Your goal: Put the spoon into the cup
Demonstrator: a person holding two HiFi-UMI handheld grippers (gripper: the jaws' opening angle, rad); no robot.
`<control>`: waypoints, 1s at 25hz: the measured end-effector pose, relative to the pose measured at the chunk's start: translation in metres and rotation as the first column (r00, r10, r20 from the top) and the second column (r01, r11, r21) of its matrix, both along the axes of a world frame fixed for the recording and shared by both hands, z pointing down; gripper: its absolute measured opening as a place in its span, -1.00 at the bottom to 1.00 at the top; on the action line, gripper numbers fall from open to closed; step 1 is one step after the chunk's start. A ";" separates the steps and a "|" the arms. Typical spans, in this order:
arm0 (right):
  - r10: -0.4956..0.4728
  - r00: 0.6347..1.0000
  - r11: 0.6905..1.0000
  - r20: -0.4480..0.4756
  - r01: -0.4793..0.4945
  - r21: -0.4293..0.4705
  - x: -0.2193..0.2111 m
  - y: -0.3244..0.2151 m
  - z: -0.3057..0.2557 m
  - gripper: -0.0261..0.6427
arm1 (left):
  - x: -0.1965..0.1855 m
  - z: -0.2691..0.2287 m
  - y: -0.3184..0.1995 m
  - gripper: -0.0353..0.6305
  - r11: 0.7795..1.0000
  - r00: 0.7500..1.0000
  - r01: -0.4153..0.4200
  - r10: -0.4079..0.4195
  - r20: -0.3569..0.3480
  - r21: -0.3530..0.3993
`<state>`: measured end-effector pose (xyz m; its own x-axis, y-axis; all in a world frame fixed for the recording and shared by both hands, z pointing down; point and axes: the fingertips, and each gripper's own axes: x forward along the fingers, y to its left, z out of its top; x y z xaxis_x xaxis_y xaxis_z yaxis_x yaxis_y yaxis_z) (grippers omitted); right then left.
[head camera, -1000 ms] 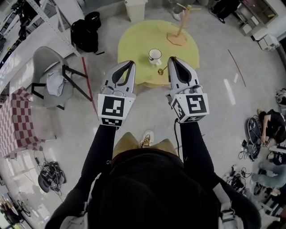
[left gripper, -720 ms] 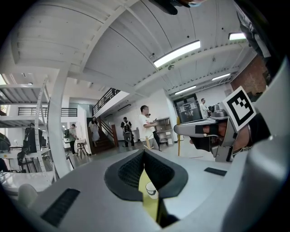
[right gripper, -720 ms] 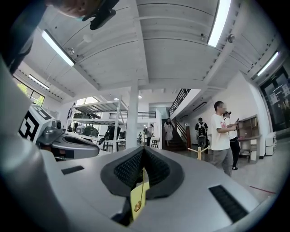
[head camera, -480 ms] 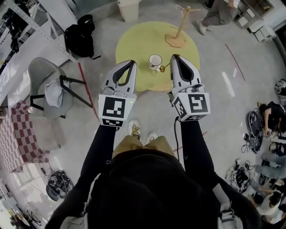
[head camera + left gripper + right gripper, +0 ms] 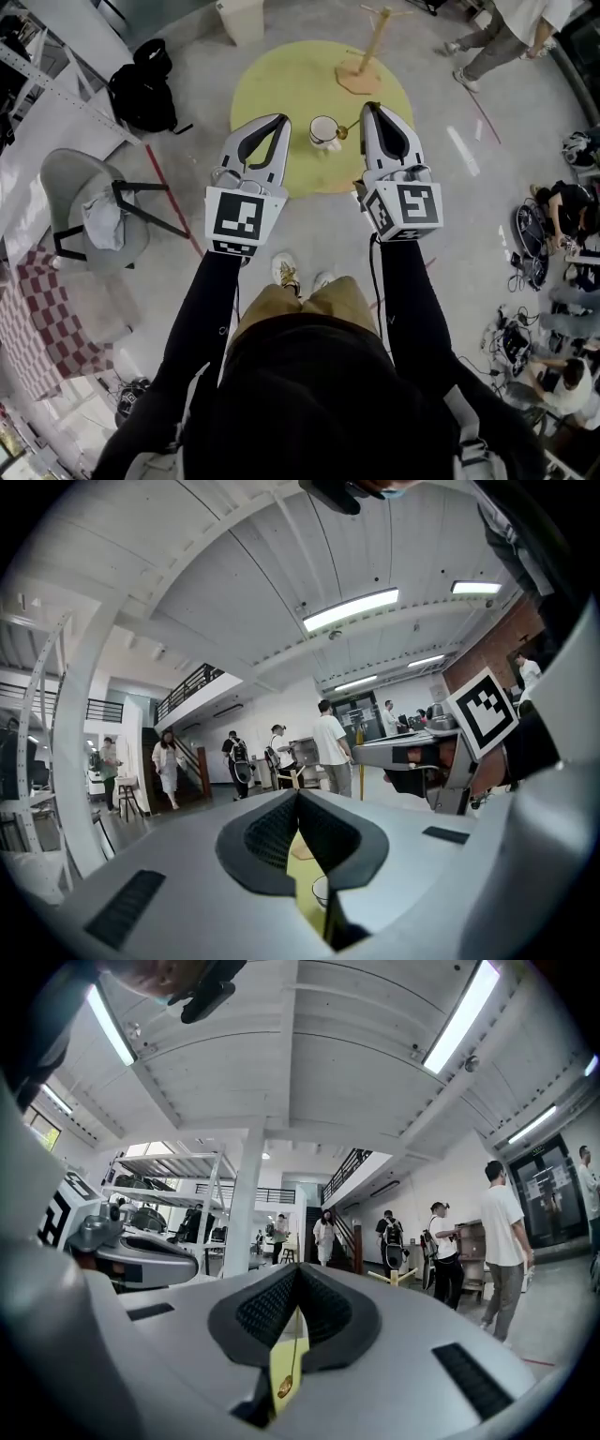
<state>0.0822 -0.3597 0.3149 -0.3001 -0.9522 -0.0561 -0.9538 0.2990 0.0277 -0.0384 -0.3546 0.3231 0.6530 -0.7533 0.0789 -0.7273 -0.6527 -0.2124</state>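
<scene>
A white cup (image 5: pixel 324 130) stands near the front edge of a round yellow table (image 5: pixel 281 75). A gold spoon (image 5: pixel 340 132) hangs just right of the cup's rim, its thin handle running up to the tips of my right gripper (image 5: pixel 370 107), which is shut on it. In the right gripper view the spoon (image 5: pixel 284 1387) dangles bowl-down below the closed jaws of the right gripper (image 5: pixel 298 1271). My left gripper (image 5: pixel 279 119) is left of the cup, shut and holding nothing. In the left gripper view, the cup (image 5: pixel 322 890) shows under the tips of the left gripper (image 5: pixel 298 796).
A wooden mug stand (image 5: pixel 366 58) is at the table's far side. A grey chair (image 5: pixel 94 202), a black backpack (image 5: pixel 141 94) and a checkered cloth (image 5: pixel 28 309) are to the left. A white bin (image 5: pixel 239 19) stands behind the table, and people are at the right.
Both grippers have moved forward over the table's front edge. The spoon has travelled with the right gripper, from in front of the cup to beside its rim.
</scene>
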 end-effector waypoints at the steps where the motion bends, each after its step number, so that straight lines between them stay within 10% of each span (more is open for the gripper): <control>1: 0.004 1.000 1.000 -0.008 -0.004 -0.001 0.001 -0.002 0.001 -0.84 | 0.002 0.002 -0.001 -0.84 1.000 1.000 -0.010 0.010 -0.002 0.001; 25: -0.065 0.998 0.982 -0.007 0.062 -0.181 0.010 -0.075 0.120 -0.84 | 0.008 0.066 -0.032 -0.85 0.993 0.997 0.071 -0.068 0.032 -0.091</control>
